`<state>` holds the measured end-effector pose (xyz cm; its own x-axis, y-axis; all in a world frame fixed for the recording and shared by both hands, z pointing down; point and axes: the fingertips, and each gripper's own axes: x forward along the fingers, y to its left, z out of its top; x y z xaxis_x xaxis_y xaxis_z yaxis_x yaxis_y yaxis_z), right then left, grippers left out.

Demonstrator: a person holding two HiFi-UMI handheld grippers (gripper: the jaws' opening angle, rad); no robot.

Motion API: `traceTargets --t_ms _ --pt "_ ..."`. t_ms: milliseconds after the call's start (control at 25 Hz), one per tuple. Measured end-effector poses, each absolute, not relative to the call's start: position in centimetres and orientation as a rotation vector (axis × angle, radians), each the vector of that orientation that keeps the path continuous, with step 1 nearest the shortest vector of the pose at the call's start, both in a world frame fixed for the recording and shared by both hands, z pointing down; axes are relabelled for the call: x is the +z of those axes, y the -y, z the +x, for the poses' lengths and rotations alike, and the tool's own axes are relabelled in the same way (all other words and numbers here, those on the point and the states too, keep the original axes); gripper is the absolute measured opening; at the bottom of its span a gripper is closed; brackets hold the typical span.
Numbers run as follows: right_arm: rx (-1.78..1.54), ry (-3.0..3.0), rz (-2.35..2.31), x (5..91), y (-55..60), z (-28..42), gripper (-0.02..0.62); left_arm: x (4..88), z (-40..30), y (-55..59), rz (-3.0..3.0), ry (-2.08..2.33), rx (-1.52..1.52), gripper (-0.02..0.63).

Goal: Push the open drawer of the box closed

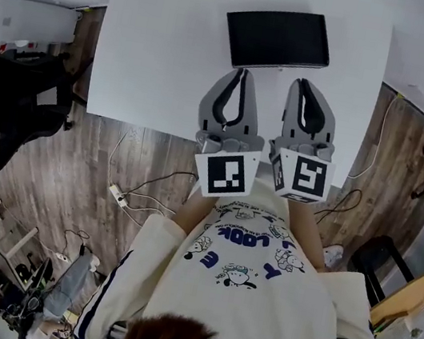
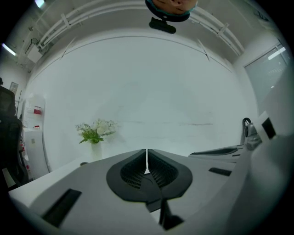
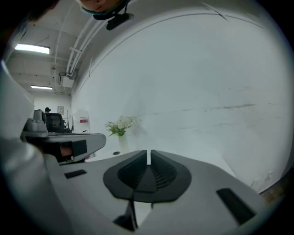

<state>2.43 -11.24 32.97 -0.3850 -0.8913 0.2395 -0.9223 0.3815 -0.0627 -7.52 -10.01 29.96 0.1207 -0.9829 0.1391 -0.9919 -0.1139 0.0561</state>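
Head view: box (image 1: 277,40) sits far across the table (image 1: 158,58), its drawer not made out; left gripper (image 1: 241,72) and right gripper (image 1: 303,83) hover near it; left gripper view: jaws together, empty; right gripper view: likewise pinched, nothing held; the drawer is probably light and rigid, so push its front squarely or the box may skid.

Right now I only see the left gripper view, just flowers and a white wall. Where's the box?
Observer: The head view shows a black box at the white table's far edge, ahead of you.
Operator: Is my other gripper open?
Observer: No, the right gripper has its jaws together, nothing between them.
Operator: What's under the table?
Observer: A wooden floor with loose cables.
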Motion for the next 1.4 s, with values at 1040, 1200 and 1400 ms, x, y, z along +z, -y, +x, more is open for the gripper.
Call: traceTargets --t_ms 1040,1200,1400 --pt "0.143 2.523 1.682 28.2 9.2 2.8 0.038 25.5 -6.5 8.0 2.328 2.011 -0.009 0.021" --pt "0.134 2.537 1.683 27.7 8.9 2.6 0.038 25.2 -6.6 7.7 2.323 2.019 -0.017 0.021" --pt "0.129 2.537 1.693 27.4 8.6 2.7 0.038 25.0 -6.9 7.5 2.332 2.028 -0.017 0.021"
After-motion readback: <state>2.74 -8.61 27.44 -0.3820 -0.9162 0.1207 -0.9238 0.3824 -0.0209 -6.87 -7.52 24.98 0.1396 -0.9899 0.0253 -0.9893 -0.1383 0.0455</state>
